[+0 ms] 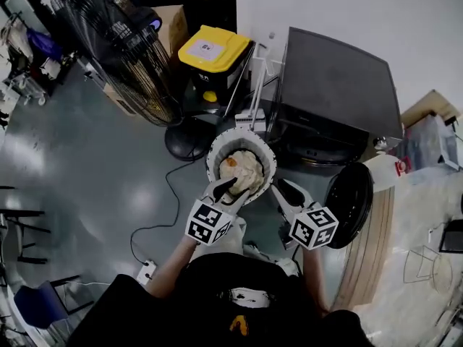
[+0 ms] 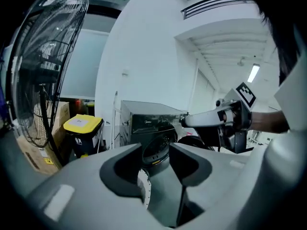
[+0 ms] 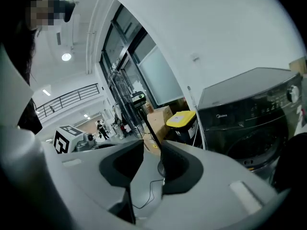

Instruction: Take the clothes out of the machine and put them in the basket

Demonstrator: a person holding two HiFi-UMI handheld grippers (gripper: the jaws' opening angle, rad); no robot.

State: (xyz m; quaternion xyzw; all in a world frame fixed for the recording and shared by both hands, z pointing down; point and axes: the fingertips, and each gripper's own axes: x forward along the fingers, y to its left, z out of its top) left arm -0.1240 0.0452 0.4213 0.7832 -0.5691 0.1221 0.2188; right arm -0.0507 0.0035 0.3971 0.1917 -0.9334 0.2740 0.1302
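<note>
Left tool and right tool both gape empty by the white basket of clothes.

The clothes are crumpled cream cloth, the basket white perforated plastic, the floor smooth glossy grey, the machine dark with a matt top and shiny front, the fan guard thin metal wire, the bin lid smooth yellow plastic, the box plain brown cardboard.
</note>
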